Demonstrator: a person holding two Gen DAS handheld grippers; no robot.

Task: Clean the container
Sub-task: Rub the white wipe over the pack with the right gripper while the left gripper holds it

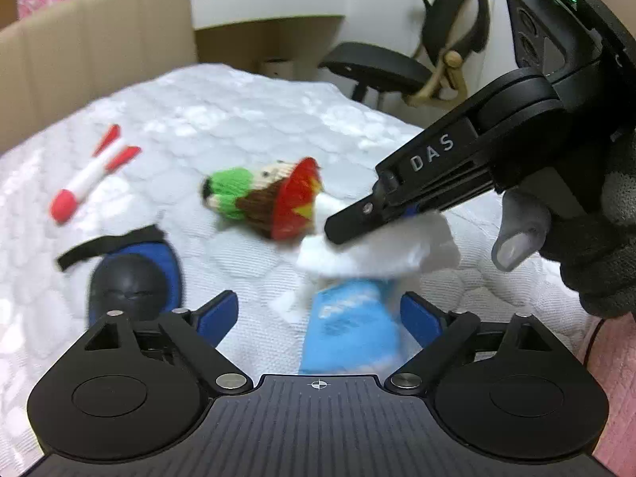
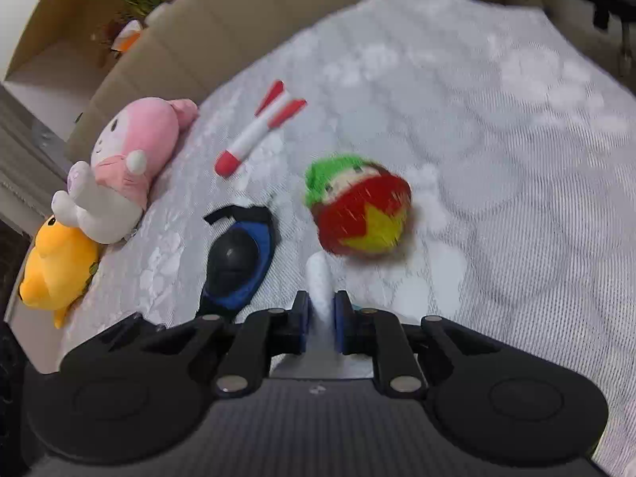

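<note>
The right gripper (image 2: pixel 321 312) has its blue-padded fingers drawn close together, clamped on a white tissue (image 2: pixel 318 278) that pokes forward out of the gap between them. Seen from the left wrist camera, that same gripper (image 1: pixel 338 234) reaches in from the right, held in a grey-gloved hand (image 1: pixel 588 238), with the tissue (image 1: pixel 381 250) crumpled under its tip. The left gripper (image 1: pixel 320 314) stands wide apart, its blue pads on either side of a light blue container (image 1: pixel 349 330) that lies blurred between them; whether either pad touches it cannot be told. The tissue hangs just above the container's far end. Beyond them, on the white quilted mattress (image 1: pixel 238 111), lies a knitted doll with a red star-marked hat (image 1: pixel 262 198), and to its left a blue and black pad with a strap (image 1: pixel 131 274) and a red and white toy rocket (image 1: pixel 91 175). The right wrist view also shows a pink plush (image 2: pixel 123 163) and a yellow plush (image 2: pixel 55 266) against the beige headboard (image 2: pixel 238 35).
</note>
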